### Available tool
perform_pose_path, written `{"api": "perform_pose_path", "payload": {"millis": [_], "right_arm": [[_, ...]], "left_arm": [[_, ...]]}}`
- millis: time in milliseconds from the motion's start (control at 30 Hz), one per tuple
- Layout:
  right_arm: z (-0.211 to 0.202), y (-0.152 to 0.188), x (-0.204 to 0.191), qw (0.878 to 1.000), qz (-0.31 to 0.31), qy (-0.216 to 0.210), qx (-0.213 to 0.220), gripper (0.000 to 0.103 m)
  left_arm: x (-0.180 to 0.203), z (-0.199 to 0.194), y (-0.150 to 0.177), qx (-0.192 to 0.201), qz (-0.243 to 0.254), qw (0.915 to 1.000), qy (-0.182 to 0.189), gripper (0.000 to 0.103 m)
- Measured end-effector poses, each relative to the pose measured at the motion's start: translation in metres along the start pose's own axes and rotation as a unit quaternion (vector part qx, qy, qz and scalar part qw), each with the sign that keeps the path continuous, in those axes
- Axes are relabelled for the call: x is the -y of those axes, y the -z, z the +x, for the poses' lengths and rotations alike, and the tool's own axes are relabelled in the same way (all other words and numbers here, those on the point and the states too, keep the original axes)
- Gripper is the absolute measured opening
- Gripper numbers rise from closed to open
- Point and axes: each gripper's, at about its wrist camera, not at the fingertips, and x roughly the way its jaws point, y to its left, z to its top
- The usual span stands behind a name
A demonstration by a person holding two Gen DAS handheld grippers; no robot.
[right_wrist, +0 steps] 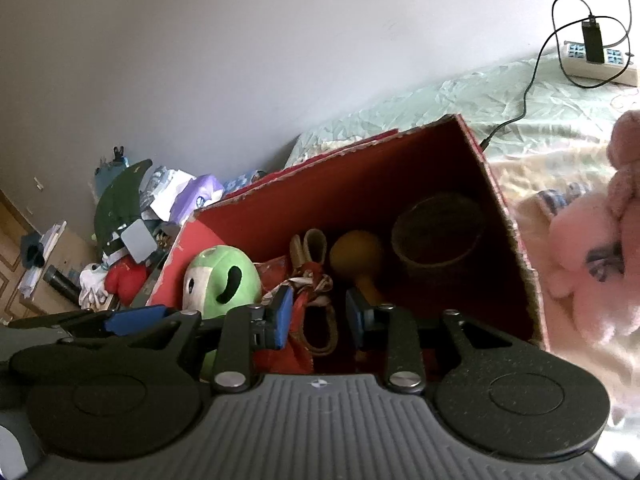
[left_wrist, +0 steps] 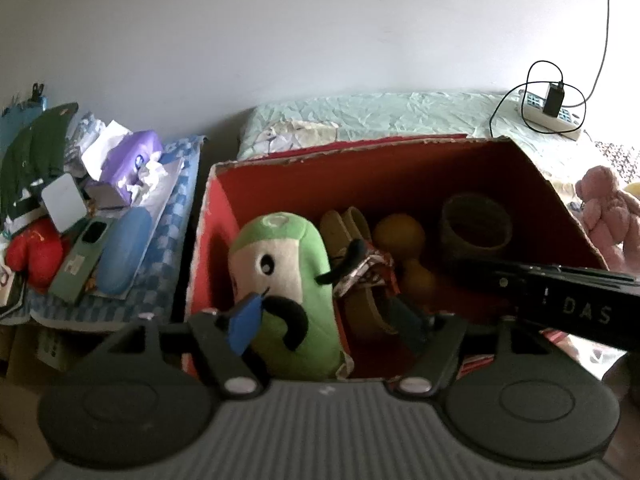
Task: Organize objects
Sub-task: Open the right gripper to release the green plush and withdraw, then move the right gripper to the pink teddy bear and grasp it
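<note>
Both grippers hang over the near edge of an open red cardboard box (left_wrist: 400, 168) that stands on a bed with a pale green cover (left_wrist: 380, 114). The left gripper (left_wrist: 326, 320) has its blue-padded jaws spread fairly wide; the green plush toy (left_wrist: 288, 280) stands upright in the box's near left corner, between and just beyond the pads, and whether the left pad touches it cannot be told. The right gripper (right_wrist: 318, 314) has its jaws a modest way apart, with nothing pressed between the pads; beyond them lie a red patterned cloth bundle (right_wrist: 308, 292) with a cord loop, a yellow gourd-shaped toy (right_wrist: 356, 254) and a round woven basket (right_wrist: 438, 236) toward the box's far right corner. A pink plush toy (right_wrist: 588, 256) lies on the bed outside the box's right wall. Left of the box, a cluttered pile (left_wrist: 88, 216) holds a purple tissue pack and a red soft toy.
</note>
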Motion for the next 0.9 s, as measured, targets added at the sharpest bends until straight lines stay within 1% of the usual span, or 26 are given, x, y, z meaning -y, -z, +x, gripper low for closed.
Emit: {"api": "perform_pose_path", "payload": {"millis": [333,567,733,900], "right_arm": [[-0.013,0.005,0.005,1.0,-0.003,0.007,0.02,0.032],[-0.027,0.008,0.01,0.999,-0.015,0.004,0.038,0.032],[-0.039,0.005,0.021,0.999,-0.018,-0.013,0.039,0.032],[-0.065,0.002,0.036,0.997,-0.028,-0.042,0.052,0.032]], "left_arm": [[0.007,0.003,-0.003,-0.001,0.001,1.0,0.004,0.081],[0.022,0.002,-0.003,0.002,0.017,0.9998,-0.003,0.08],[0.031,-0.011,-0.004,0.014,0.013,0.9997,-0.013,0.08],[0.05,-0.023,-0.006,0.024,0.009,0.9995,-0.018,0.08]]}}
